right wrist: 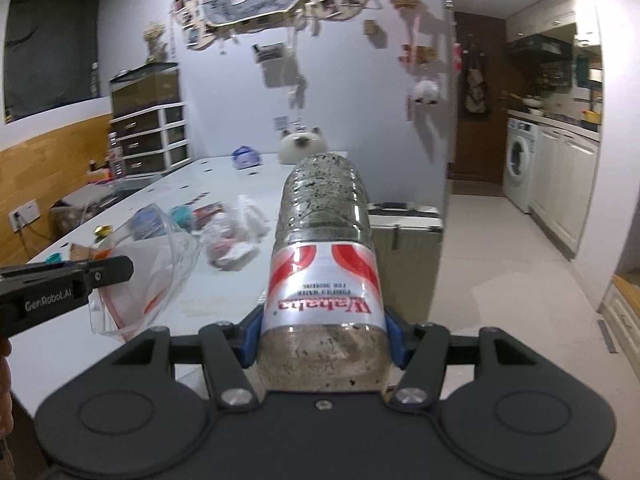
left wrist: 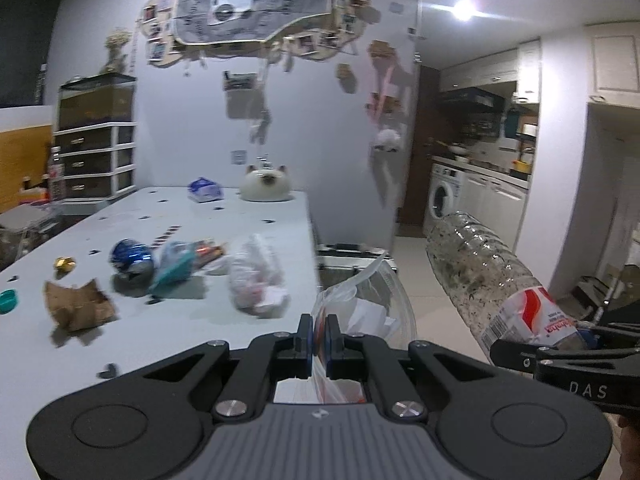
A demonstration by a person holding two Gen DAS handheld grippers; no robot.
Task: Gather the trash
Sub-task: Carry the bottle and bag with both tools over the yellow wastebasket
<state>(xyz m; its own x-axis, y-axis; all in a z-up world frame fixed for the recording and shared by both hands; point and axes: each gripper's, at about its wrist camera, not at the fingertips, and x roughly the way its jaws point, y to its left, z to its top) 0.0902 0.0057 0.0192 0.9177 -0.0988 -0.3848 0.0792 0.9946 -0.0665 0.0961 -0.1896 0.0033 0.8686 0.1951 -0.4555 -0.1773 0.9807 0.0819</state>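
Right tool (right wrist: pixel 322 334) clamped round plastic bottle (right wrist: pixel 324 248), bottle's base pointing forward

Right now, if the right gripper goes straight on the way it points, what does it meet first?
Probably the table. The right gripper, shut on the bottle, points forward and slightly down over the table's right edge. The bottle's far end would likely arrive first, near the cat figure; depth is unclear.

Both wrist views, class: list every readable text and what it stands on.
"Wahaha": red-and-white label of the clear plastic bottle, seen upside down; its small print is unreadable.
"GenRobot.AI": black left gripper.
"DAS": black right gripper.
Wall papers: blurred.
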